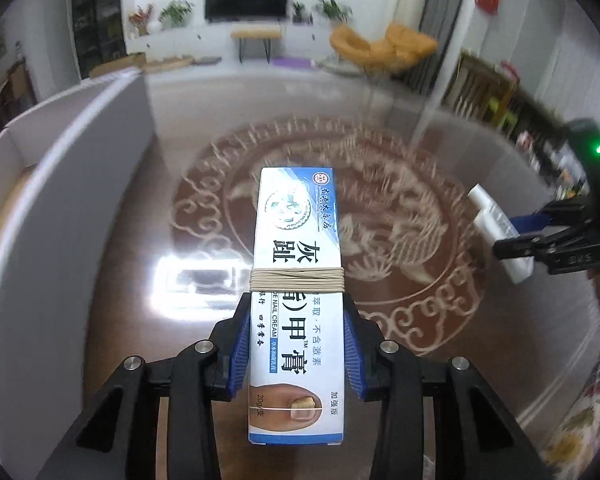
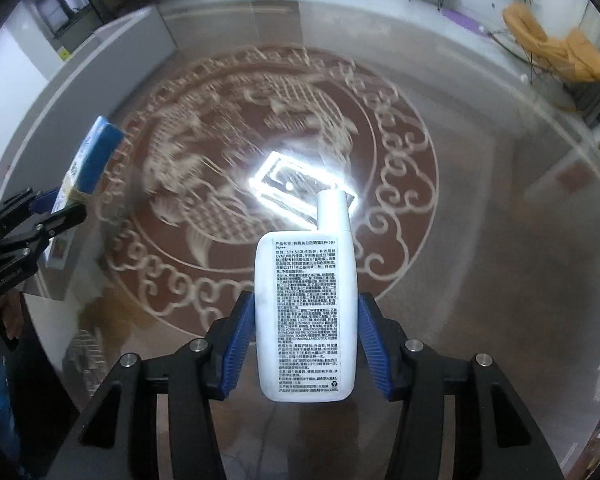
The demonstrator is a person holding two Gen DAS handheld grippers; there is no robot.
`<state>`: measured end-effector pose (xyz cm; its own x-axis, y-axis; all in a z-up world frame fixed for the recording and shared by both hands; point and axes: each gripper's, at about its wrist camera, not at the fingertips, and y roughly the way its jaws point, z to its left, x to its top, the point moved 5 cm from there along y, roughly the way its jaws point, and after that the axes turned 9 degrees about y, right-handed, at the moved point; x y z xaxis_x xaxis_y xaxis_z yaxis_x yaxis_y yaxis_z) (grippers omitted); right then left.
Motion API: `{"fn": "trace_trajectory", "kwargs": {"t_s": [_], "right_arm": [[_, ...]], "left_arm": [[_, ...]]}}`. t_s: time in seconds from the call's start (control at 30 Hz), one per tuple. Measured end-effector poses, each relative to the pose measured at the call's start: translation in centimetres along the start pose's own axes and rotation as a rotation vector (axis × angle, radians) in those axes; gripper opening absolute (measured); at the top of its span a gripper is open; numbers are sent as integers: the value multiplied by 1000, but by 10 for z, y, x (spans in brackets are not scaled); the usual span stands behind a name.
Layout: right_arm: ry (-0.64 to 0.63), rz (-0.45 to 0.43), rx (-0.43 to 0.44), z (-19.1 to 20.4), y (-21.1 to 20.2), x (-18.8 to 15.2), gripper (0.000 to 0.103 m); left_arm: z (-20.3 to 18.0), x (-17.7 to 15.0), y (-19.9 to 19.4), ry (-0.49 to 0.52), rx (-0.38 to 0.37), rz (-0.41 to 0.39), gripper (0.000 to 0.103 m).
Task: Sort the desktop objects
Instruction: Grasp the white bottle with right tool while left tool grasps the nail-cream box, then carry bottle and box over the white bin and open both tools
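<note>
A long white and blue nail cream box with a rubber band wound round its middle is held above the table, my left gripper shut on its lower half. In the right wrist view the same box sticks up from the left gripper at the left edge. A flat white bottle with small printed text and a white cap points away from me, and my right gripper is shut on its sides. The left wrist view shows this bottle in the right gripper at the far right.
A round glass table with a brown and cream ornament lies under both grippers. A white open carton stands along the table's left side. A flowered cloth shows at the lower right edge.
</note>
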<state>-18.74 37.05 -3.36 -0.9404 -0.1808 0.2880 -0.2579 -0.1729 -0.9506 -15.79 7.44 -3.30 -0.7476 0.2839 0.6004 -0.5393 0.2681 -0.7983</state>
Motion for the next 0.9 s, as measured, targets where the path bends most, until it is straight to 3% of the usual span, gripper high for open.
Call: {"fn": "trace_trajectory", "kwargs": {"t_s": [0.1, 0.23, 0.4, 0.5, 0.63, 0.73, 0.83, 0.9], "right_arm": [[-30, -48, 24, 20, -26, 13, 52], [-108, -126, 105, 90, -59, 40, 52], [-222, -198, 239, 204, -88, 74, 52], [-296, -214, 334, 286, -91, 81, 52], [-392, -179, 415, 390, -66, 72, 52], [-451, -118, 379, 437, -31, 59, 52], [-457, -35, 328, 455, 8, 49, 55], [-466, -8, 293, 463, 27, 44, 72]], "left_arm": [[16, 4, -41, -58, -10, -82, 40], [49, 9, -112, -120, 4, -195, 40], [124, 3, -186, -164, 153, -244, 40], [177, -15, -192, -234, 236, -186, 40], [230, -55, -166, -309, 304, -49, 40], [253, -84, -138, -361, 316, 47, 40], [265, -105, -119, -407, 325, 109, 44], [266, -111, -117, -416, 333, 106, 56]]}}
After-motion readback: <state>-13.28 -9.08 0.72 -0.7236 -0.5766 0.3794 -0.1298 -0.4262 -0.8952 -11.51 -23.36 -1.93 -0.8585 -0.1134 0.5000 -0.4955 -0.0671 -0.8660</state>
